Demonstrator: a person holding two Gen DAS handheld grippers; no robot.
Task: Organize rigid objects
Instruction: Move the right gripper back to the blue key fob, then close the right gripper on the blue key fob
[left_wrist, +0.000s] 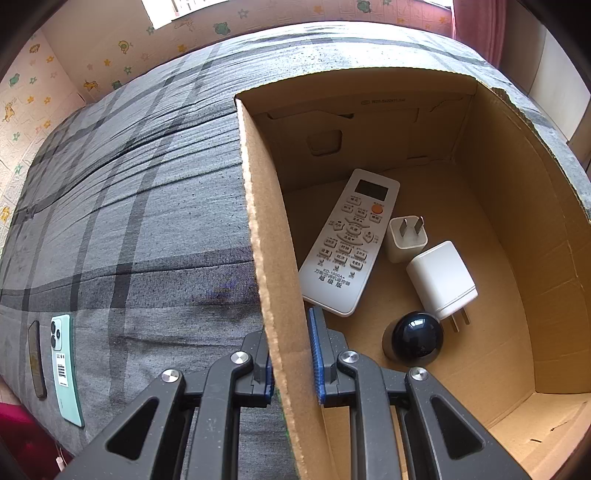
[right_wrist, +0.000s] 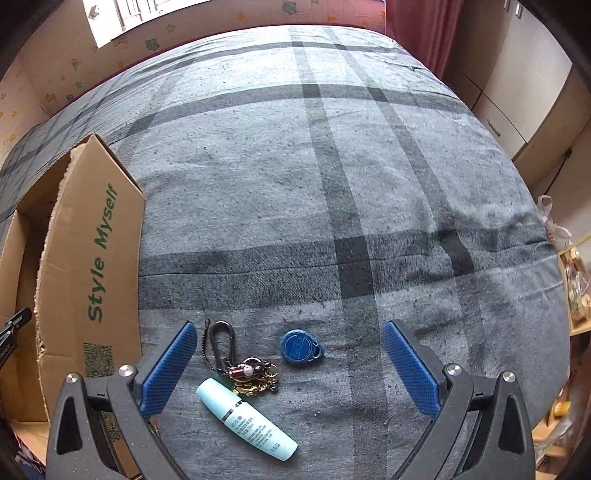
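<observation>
Box (left_wrist: 517, 229) wall sits pinched between the jaws of the left gripper (left_wrist: 293, 363), one pad outside on the bedspread (left_wrist: 147, 221) side, the other inside. Ahead of the inner pad, on the box floor, lie a remote (left_wrist: 347, 243), two white chargers (left_wrist: 441, 278), one beside the remote and one nearer, and a dark ball (left_wrist: 415, 339) just right of the pad. Far left of the jaws, two phones (left_wrist: 64, 367) lie side by side on the bedspread.

Right gripper (right_wrist: 288, 373) hangs with jaws spread wide. Between them lie a keyring (right_wrist: 243, 365), a blue fob (right_wrist: 301, 345) and a pale tube (right_wrist: 247, 419), the tube nearest the camera. The box stands just left of its left pad.
</observation>
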